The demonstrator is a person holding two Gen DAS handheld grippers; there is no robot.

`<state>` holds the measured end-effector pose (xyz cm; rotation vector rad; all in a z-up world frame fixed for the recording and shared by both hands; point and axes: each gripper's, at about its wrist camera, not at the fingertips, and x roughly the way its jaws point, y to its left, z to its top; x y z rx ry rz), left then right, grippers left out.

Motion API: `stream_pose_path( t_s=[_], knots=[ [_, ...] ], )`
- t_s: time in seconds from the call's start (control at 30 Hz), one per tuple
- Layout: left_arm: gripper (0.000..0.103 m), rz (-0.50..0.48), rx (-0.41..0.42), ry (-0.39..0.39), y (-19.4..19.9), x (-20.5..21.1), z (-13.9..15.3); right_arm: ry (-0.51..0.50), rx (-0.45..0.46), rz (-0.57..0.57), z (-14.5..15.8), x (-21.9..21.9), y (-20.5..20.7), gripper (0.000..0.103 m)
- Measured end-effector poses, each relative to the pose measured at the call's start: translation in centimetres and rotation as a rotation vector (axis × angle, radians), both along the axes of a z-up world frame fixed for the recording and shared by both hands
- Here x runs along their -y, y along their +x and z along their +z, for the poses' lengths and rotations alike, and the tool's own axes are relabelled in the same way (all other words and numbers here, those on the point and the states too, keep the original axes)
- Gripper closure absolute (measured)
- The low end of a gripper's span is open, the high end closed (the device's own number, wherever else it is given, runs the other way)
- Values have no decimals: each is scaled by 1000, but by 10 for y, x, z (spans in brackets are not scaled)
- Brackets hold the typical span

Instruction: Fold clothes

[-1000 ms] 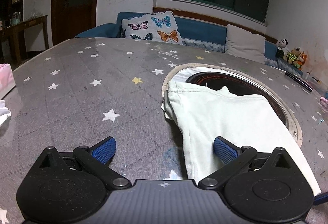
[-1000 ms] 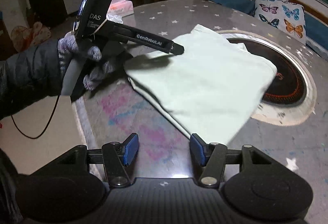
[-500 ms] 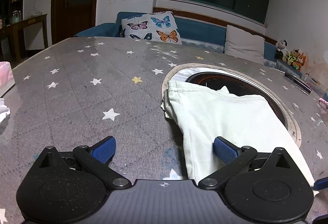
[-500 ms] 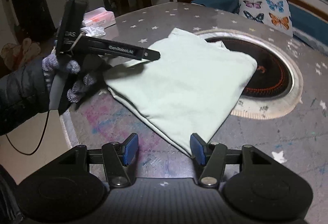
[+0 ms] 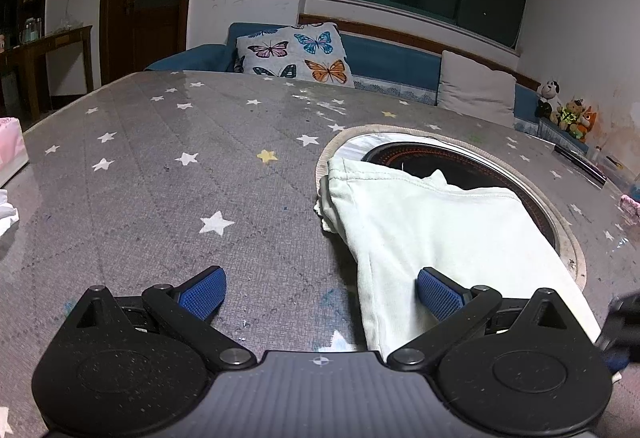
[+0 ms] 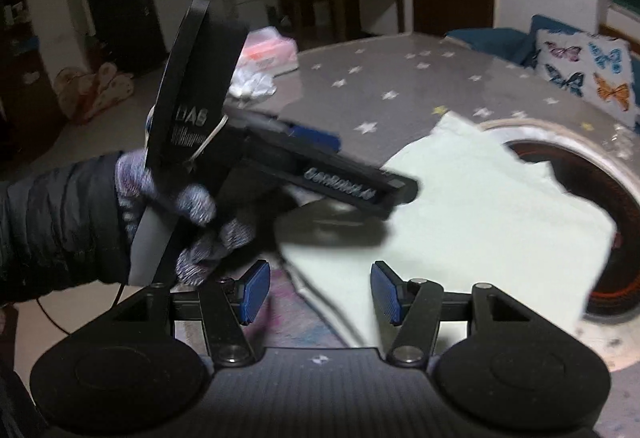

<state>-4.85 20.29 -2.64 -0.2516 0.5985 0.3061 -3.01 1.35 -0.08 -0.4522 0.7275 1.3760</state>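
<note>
left tool (image 5: 320,288): spread, empty, right pad above garment's near-left edge | garment (image 5: 432,234): pale, folded on desk (image 5: 160,165), long axis running away toward round inset | right tool (image 6: 316,294): half-spread, empty, nearer the near corner

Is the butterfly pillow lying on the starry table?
No, the butterfly pillow leans on the blue sofa behind the table.

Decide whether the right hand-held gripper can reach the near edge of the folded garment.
Probably yes: the right hand-held gripper is open, the pale folded garment edge lies between its fingers, nothing blocking.
</note>
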Motion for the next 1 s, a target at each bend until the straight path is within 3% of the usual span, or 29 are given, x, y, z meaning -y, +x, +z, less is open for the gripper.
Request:
stream_pose_path(
  t_s=[0.2, 0.37, 0.5, 1.0],
  knots=[
    [0, 0, 1, -2, -1, 0, 0, -22, -8, 32, -1, 5, -9, 46],
    [0, 1, 0, 0, -1, 0, 0, 14, -2, -49, 12, 16, 8, 46],
    [0, 1, -1, 1, 0, 0, 0, -14, -23, -112, 2, 19, 23, 46],
    [0, 1, -4, 4, 0, 0, 0, -31, -27, -137, 5, 39, 35, 46]
  ],
)
